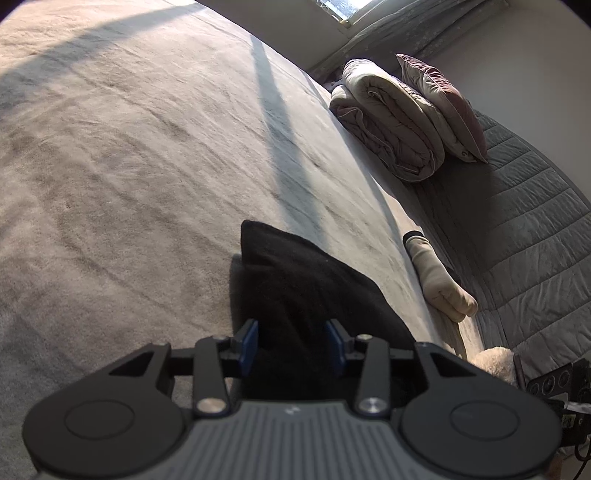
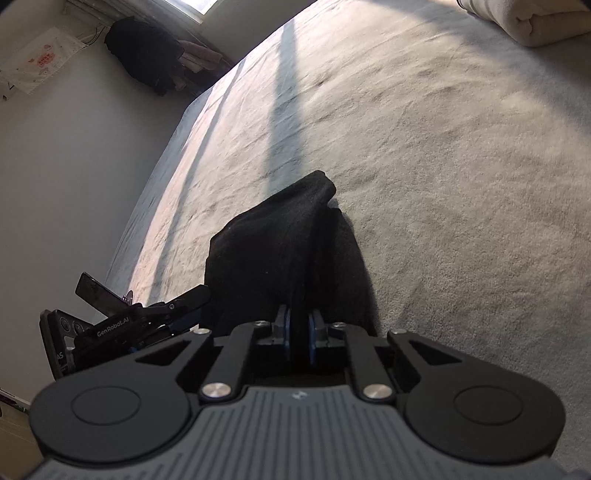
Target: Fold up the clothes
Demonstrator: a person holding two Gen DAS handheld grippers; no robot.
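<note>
Two grippers on one black knit garment point(image 1: 295, 280), which lies bunched on the grey plush bed cover point(image 1: 129, 166). Right gripper point(image 2: 298, 334): jaws clamped on its fabric. Left gripper point(image 1: 292, 341): jaws apart, straddling the cloth. A beige sock point(image 1: 439, 273) lies near the bed edge.

The bed point(image 1: 129, 166) is spread with a pale, plush cover, crossed by a dark band of shadow. A black garment point(image 1: 303, 280) lies bunched on it at about 6 o'clock in the left wrist view. Toward 2 o'clock a folded quilt point(image 1: 388, 122) rests at the bed's edge with a pillow point(image 1: 447, 107) leaning against it. A rolled cream blanket point(image 2: 535, 22) lies at 1 o'clock in the right wrist view.
</note>
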